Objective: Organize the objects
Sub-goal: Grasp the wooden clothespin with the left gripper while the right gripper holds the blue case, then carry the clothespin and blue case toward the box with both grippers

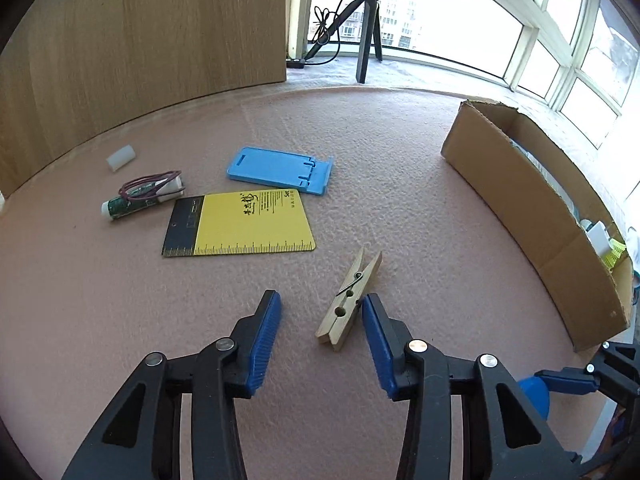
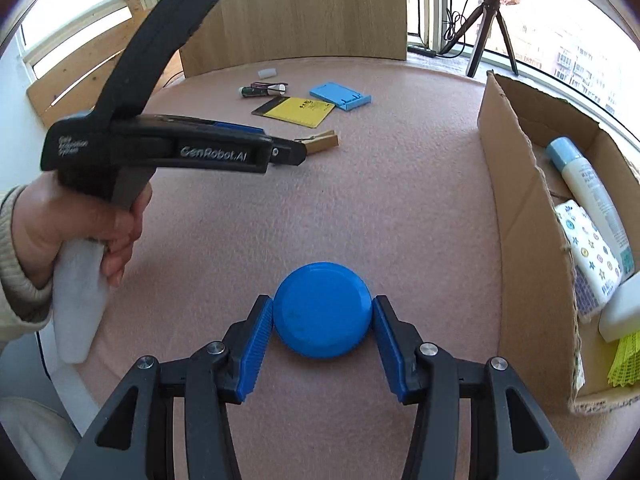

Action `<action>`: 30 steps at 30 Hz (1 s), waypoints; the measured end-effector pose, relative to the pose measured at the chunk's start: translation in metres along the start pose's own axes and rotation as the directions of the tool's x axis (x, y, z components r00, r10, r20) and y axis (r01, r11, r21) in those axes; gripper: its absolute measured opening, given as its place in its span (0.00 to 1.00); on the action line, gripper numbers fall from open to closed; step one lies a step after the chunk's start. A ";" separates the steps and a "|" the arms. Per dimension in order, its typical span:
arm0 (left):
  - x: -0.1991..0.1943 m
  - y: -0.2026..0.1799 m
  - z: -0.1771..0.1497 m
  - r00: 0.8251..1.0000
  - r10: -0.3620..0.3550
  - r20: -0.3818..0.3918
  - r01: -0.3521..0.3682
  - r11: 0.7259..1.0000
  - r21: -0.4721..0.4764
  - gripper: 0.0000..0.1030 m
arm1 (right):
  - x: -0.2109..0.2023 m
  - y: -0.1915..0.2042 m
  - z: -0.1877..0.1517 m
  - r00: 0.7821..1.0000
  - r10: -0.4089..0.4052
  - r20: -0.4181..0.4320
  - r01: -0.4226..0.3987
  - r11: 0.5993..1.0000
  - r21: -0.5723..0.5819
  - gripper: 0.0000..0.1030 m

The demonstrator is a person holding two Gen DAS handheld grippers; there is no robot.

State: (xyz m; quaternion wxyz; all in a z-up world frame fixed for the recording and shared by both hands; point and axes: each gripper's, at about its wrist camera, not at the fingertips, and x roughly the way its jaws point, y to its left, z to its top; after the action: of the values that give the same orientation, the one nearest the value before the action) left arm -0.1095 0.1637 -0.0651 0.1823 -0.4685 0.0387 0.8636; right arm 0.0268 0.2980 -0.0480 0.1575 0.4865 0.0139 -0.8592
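On the pink table point(image 1: 120, 300), several things were not yet put away. Going left to right in the left wrist view: a white cap point(image 1: 121, 157) near the wooden panel, a green tube point(image 1: 140, 199) looped with a purple band, a yellow ruler card point(image 1: 240, 224) lying flat, a blue phone stand point(image 1: 282, 169) just beyond it, and a wooden clothespin point(image 1: 349, 301).

The left gripper point(image 1: 320, 304) was spread wide and held nothing. The clothespin lay between its fingers, touching or nearly touching the right pad. Its long axis ran diagonally, near end toward the camera and far end pointing away to the right, toward the box.

In the right wrist view, the right gripper point(image 2: 322, 314) stood with its pads at either side of a blue disc point(image 2: 322, 314), which lay flat on the table. Whether the pads pressed it or only bracketed it could not be told.

At the far right, the cardboard box point(image 2: 516, 208) already held a white bottle point(image 2: 592, 196) with a blue cap, a patterned packet point(image 2: 592, 256) and something yellow point(image 2: 624, 360).

Judged from this, the sorting was partly done: the box was started, and six items were left on the table.
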 end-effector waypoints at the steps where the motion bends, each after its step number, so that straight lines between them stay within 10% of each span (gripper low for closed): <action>1: 0.001 -0.001 0.001 1.000 -0.006 -0.001 0.006 1.000 0.006 0.42 | -0.002 -0.001 -0.003 1.000 -0.001 0.004 0.001 1.000 0.006 0.45; 3: 0.002 -0.004 0.002 1.000 -0.016 -0.001 0.016 1.000 0.020 0.36 | -0.004 -0.002 -0.008 1.000 -0.006 0.009 0.006 1.000 0.022 0.45; 4: 0.001 -0.003 0.001 1.000 -0.025 0.001 0.025 0.999 0.025 0.13 | -0.005 -0.003 -0.009 1.000 -0.008 0.012 0.008 1.000 0.030 0.45; 30: -0.176 0.107 -0.135 0.980 0.185 0.077 -0.151 0.934 -0.323 0.13 | 0.010 0.113 0.065 0.993 0.031 0.112 -0.026 0.999 -0.045 0.45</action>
State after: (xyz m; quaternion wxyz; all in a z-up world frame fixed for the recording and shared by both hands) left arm 0.0477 -0.0171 -0.0067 0.0323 -0.4402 -0.0694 0.8947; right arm -0.0003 0.1762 -0.0077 0.1809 0.4340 0.0170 -0.8824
